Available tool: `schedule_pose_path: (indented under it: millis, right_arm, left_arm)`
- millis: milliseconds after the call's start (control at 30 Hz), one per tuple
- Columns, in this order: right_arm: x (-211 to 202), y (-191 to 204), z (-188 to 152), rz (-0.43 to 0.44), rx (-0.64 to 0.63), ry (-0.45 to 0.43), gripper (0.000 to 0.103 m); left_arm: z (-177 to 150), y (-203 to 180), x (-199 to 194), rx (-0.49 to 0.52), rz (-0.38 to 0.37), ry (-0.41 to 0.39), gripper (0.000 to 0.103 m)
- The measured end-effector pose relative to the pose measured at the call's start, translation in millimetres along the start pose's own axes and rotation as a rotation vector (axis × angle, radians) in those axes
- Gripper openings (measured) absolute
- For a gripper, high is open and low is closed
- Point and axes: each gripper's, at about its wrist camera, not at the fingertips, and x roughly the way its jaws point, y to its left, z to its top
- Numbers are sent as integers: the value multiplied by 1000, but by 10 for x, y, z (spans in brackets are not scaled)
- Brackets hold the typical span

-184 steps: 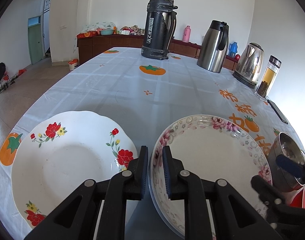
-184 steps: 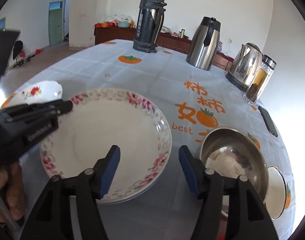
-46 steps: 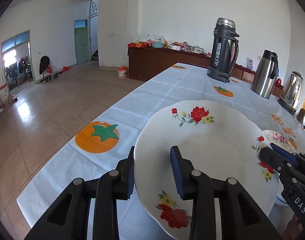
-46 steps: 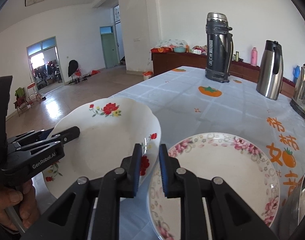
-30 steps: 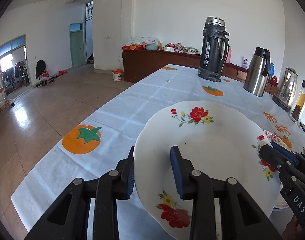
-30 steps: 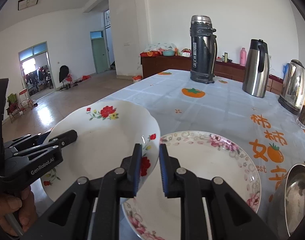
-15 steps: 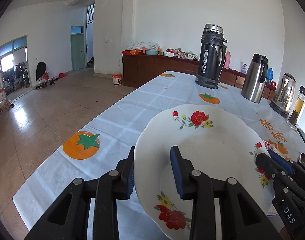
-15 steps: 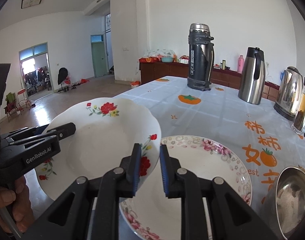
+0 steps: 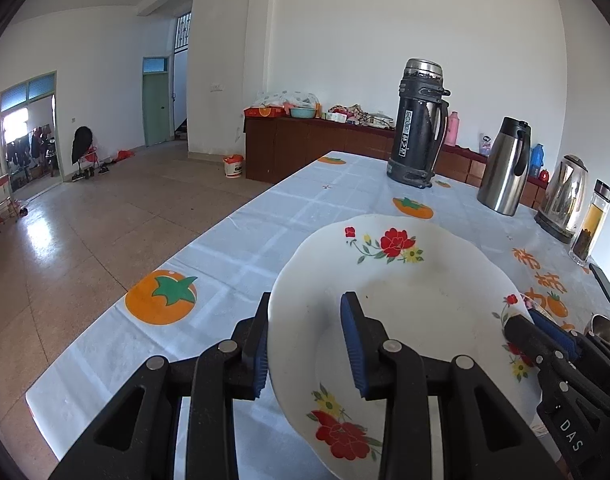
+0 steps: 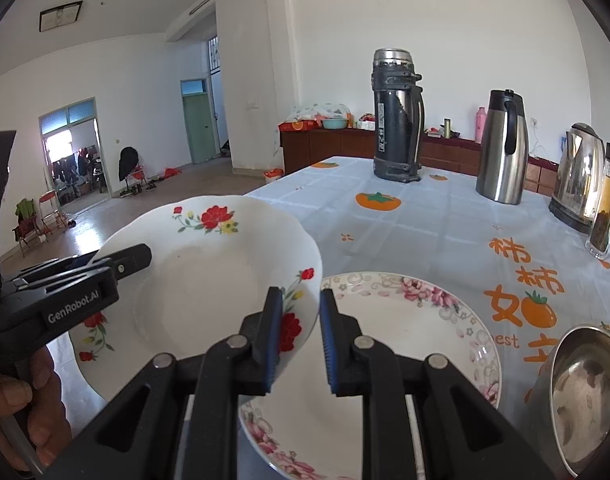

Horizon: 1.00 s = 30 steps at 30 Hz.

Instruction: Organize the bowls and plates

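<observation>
Both claws pinch the same plate, the white one with red flowers, and it is lifted off the tabletop, tilted.

The left claw grips the plate's near left rim: one blue pad sits under the rim on the outside, the other lies on the inner face, so the rim runs between the two fingers. From this claw, the plate spreads ahead and to the right. The right claw shows at the plate's far right edge, clamped on the rim there.

In the right wrist view the right claw is nearly pressed together, with the plate's right rim caught between its pads. The plate spreads ahead and to the left of it, and the left claw reaches in on the far left, held by a hand.

Just right of the right claw and below the lifted plate, a pink-flowered plate lies on the tabletop. Further right sits a steel bowl. Well ahead of both claws stand a black flask, a steel jug, a kettle and a glass bottle.
</observation>
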Motion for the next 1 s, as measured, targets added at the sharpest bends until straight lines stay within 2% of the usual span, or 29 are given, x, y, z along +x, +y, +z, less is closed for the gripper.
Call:
schedule_pose_path:
  millis: [367, 1000]
  right_arm:
    - [-96, -126, 14, -35, 38, -34, 19]
    - [-193, -417, -22, -128, 81, -28, 19]
  left_arm:
    - [41, -166, 8, 13, -34, -8, 35]
    - [36, -504, 152, 54, -92, 13, 35]
